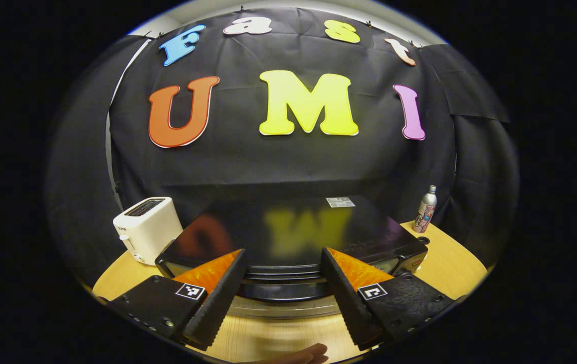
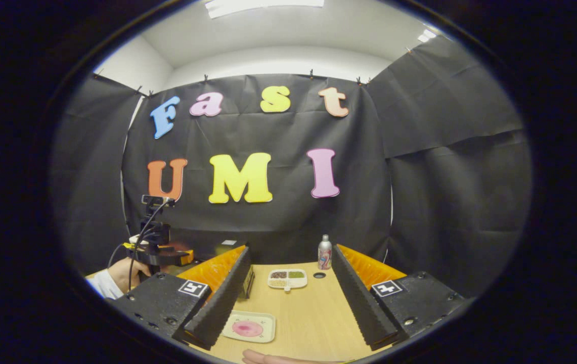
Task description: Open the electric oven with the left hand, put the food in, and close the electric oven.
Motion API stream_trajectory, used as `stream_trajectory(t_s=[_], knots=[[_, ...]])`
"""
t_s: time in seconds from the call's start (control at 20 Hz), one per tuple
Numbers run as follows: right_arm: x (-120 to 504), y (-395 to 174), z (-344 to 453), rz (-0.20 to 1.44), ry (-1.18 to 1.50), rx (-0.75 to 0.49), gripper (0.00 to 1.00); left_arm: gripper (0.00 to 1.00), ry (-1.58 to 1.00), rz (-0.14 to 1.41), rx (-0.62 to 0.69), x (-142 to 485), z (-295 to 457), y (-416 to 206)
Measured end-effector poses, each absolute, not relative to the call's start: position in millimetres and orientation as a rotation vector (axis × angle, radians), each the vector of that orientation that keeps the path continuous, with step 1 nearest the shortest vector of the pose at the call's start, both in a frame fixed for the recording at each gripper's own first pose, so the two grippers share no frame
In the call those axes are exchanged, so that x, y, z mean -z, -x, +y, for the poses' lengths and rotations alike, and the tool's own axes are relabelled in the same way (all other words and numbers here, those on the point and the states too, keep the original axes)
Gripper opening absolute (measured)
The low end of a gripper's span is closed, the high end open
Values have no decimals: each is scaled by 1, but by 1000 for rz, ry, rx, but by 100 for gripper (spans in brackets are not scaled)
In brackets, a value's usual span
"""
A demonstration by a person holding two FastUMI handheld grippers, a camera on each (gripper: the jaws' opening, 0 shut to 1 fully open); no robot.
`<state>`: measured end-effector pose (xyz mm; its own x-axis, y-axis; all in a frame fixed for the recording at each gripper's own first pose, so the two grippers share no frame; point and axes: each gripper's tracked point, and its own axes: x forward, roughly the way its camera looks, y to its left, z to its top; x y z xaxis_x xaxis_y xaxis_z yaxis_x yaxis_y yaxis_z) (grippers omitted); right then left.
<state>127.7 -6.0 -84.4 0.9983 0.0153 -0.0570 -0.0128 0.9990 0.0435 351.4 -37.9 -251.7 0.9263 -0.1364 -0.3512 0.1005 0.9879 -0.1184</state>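
In the left gripper view, the left gripper (image 1: 280, 298) is positioned directly in front of the electric oven (image 1: 293, 237), above its front edge. The fingers (image 1: 217, 298) are spread wide apart and hold nothing. The front top edge of the oven and a curved silver band below it lie in the gap between the fingers; contact cannot be determined. The oven is a black box with a glossy top that reflects the wall behind it. A small pale sticker sits near the rear of the top. The oven stands on a light wooden table (image 1: 450, 263). A white toaster (image 1: 146, 227) stands just beside the oven on one side, and a slim bottle (image 1: 426, 210) stands near the table's far edge on the other side.

In the right gripper view, the right gripper (image 2: 291, 303) is held over the table with its fingers wide apart and empty. Between them on the table lie a pale plate with pink food (image 2: 249, 327), nearer the camera, and a small divided dish (image 2: 287, 278) farther off.
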Motion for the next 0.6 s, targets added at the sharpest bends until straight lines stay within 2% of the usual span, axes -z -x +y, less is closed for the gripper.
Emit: stream_trajectory(t_s=[0.6], knots=[[78,-68,-10,37,-31,-3,100,94,105,392,123,257,-35,-294]])
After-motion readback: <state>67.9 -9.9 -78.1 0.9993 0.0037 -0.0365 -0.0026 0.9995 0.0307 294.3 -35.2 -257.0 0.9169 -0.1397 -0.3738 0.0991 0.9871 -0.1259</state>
